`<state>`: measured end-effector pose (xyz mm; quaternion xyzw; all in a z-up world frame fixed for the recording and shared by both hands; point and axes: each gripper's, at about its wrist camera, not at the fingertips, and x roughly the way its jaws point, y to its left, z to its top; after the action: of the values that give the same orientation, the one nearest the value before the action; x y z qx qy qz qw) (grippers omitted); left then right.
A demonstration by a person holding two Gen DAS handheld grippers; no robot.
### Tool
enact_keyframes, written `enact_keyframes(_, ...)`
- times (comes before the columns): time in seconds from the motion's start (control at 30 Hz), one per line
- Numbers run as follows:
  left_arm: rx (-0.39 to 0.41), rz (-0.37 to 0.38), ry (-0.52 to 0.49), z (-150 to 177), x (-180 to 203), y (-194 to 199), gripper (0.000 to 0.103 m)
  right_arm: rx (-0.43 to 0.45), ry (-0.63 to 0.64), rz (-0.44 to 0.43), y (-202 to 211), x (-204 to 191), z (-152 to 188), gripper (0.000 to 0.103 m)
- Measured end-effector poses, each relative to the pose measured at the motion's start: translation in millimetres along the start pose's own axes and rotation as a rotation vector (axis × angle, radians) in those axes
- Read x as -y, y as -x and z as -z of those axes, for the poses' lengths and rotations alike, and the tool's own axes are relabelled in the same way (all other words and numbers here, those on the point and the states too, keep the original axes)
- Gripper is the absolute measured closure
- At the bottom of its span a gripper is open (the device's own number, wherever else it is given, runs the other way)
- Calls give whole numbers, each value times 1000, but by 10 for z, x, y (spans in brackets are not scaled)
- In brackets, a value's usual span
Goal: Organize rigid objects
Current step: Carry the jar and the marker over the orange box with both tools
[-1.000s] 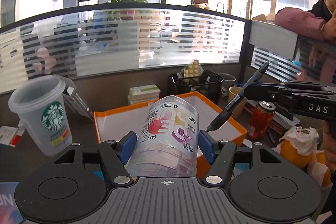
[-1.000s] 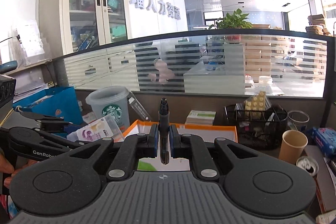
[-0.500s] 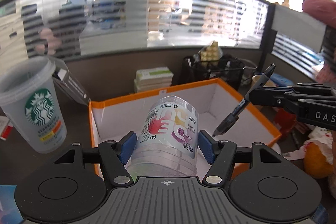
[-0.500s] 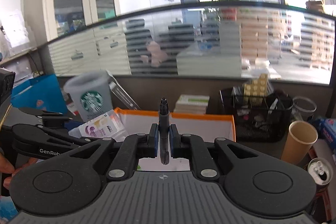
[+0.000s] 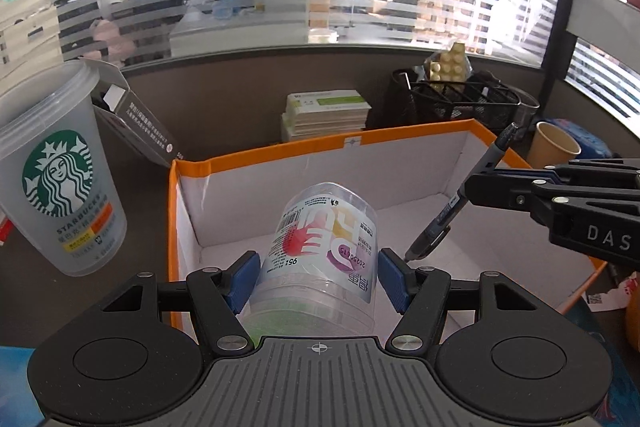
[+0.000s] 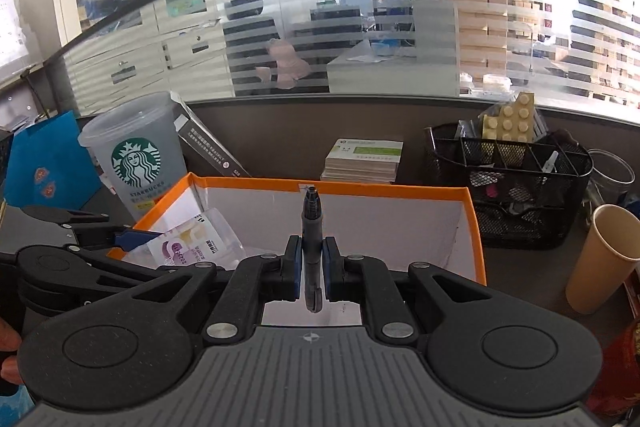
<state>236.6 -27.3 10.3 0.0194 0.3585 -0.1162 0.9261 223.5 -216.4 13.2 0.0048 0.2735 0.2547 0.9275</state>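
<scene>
At the desk's left edge stands a Starbucks cup (image 5: 60, 171), just beside an orange-rimmed box (image 5: 352, 143). We hold our left gripper (image 5: 318, 277) pinching a clear labelled container (image 5: 320, 251), tilted, its long axis pointing toward the box's far wall, above the box's near left corner. Our right gripper (image 6: 311, 267) is pressed together on a dark pen (image 6: 311, 227), point forward, slanting down over the box's right half. Both items hang directly above the white floor; the container looks lower, so we judge the left hand nearer to releasing. A paper cup (image 6: 600, 263) stands toward the desk's right edge.
</scene>
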Motion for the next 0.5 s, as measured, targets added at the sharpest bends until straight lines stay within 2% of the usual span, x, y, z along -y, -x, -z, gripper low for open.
enact_keyframes(0.2, -14, -9, -22, -61, 50, -104, 39, -21, 5, 13, -130, 0, -2, 93)
enact_keyframes(0.5, -55, -28, -31, -132, 117, -312, 39, -67, 118, 105, -393, -104, -76, 93)
